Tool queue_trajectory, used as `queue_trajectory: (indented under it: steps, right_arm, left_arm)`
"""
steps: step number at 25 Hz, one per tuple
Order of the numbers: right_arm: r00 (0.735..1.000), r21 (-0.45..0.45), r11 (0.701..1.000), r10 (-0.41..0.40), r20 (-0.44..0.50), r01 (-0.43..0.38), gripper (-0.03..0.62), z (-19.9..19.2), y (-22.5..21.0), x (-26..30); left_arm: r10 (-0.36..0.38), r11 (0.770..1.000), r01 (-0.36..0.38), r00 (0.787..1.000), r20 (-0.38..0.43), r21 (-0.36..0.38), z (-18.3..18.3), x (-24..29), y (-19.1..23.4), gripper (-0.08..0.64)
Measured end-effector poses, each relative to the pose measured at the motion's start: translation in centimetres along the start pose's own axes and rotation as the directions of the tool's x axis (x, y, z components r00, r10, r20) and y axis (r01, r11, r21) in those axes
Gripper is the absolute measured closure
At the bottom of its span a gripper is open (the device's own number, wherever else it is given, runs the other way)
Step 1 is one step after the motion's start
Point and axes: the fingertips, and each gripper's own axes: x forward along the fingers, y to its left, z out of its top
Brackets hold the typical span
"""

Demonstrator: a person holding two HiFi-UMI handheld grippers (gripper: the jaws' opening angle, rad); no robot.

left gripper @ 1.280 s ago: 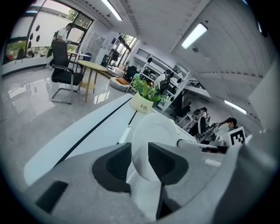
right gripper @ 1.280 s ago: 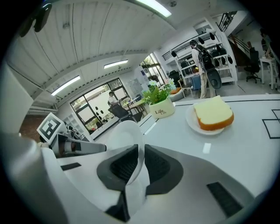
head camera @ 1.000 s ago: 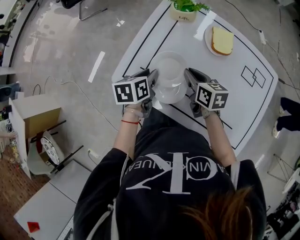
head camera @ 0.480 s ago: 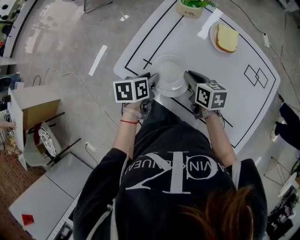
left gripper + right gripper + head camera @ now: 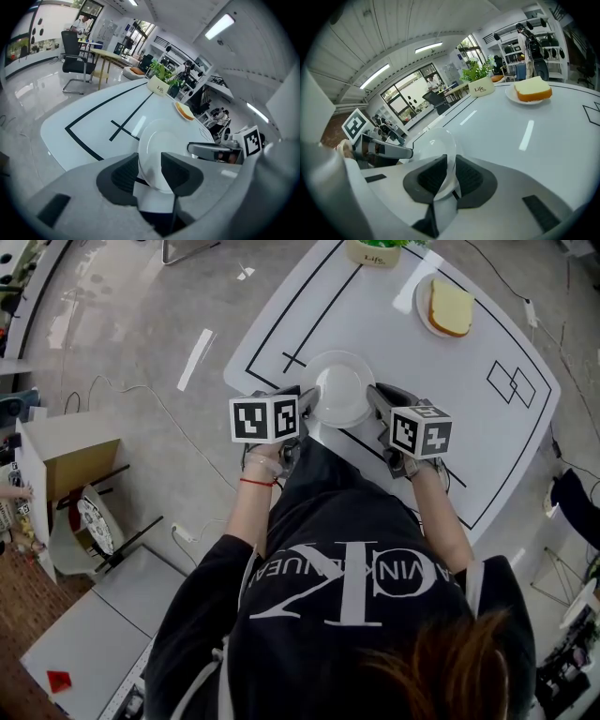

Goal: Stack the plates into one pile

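A white plate (image 5: 339, 390) lies on the white table (image 5: 422, 381) near its front edge, just inside the black line. My left gripper (image 5: 307, 409) is at its left rim and my right gripper (image 5: 375, 401) at its right rim. In the left gripper view the plate (image 5: 161, 145) reaches in between the jaws of the left gripper (image 5: 150, 164), which stand wider than the rim and have just been opening. In the right gripper view the right gripper (image 5: 451, 171) has also just been opening, and the thin rim of the plate (image 5: 436, 140) still fills its narrow gap.
A second white plate (image 5: 448, 307) with a slice of bread on it sits at the table's far right. A potted plant (image 5: 373, 253) stands at the far edge. Black lines are marked on the tabletop. The person's body is close against the front edge.
Both grippers came down with the plate, which now lies flat on the table instead of hanging above it. The gap of the left jaws looks wider.
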Motion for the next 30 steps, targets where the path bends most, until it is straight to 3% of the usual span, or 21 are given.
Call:
queue_trajectory:
  steps: [11, 26, 30]
  right_arm:
    - [0.999, -0.091, 0.995, -0.047, -0.015, 0.046, 0.523, -0.9, -0.2, -0.1]
    - [0.994, -0.210, 0.972, -0.108, -0.001, 0.106, 0.527, -1.0, -0.6, -0.2]
    - [0.994, -0.219, 0.970, -0.111, -0.002, 0.108, 0.522, -1.1, -0.9, -0.4]
  left_arm:
    - [0.059, 0.992, -0.056, 0.998, -0.032, 0.112, -0.8, 0.5, -0.3, 0.391]
    - [0.083, 0.988, -0.079, 0.996, -0.024, 0.129, -1.2, 1.0, -0.4, 0.376]
    - [0.091, 0.988, -0.093, 0.996, 0.022, 0.124, -0.5, 0.7, -0.5, 0.377]
